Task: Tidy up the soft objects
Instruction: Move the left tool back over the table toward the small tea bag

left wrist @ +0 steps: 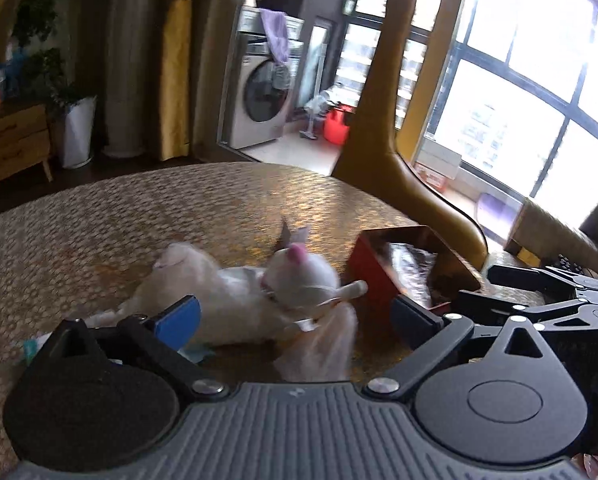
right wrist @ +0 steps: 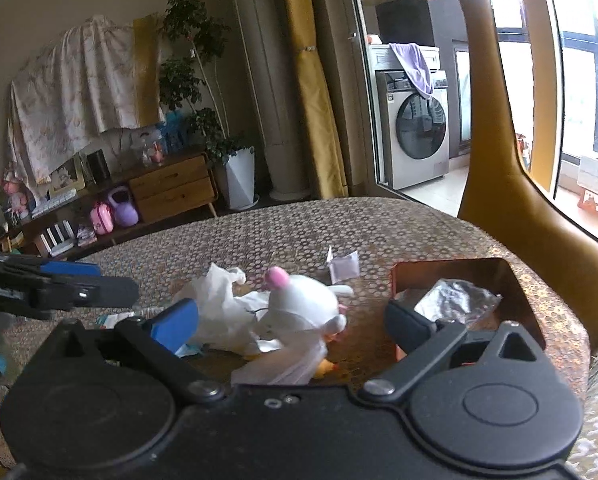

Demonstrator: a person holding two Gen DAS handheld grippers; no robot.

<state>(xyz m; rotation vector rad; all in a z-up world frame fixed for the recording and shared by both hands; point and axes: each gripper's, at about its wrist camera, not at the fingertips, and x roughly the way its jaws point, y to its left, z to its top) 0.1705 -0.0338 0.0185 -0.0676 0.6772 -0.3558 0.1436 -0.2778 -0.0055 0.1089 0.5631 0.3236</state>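
- The right gripper (right wrist: 293, 326) hovers low over the near edge of the tabletop (right wrist: 259, 236), jaws spread wide and holding nothing; the white plush toy (right wrist: 303, 304) lies directly ahead, between its fingers but just beyond the tips.
- The left gripper (left wrist: 297, 318) is likewise wide and empty. In its view the white plush toy (left wrist: 239, 292) is blurred, and its body runs left to right, the pink-eared head at the right end near the red box (left wrist: 373, 268).
- Thin translucent plastic wrap (right wrist: 223, 300) is bunched around and under the plush toy on its left and near sides, so whichever gripper closes may catch film along with fur.
- My judgement: the right gripper is better lined up, since the head sits centred in its opening, while the left gripper faces the long side of the body.
- Right of the plush toy, close beside it, stands the open red box (right wrist: 519, 300) with crumpled silver foil (right wrist: 455, 300) inside, the likely place to put the toy, a short move rightwards.
- Farther back on the tabletop lies a small white sachet (right wrist: 343, 266), apart from the toy.
- Past the far right edge rises a tall yellow-brown chair back (right wrist: 495, 152).
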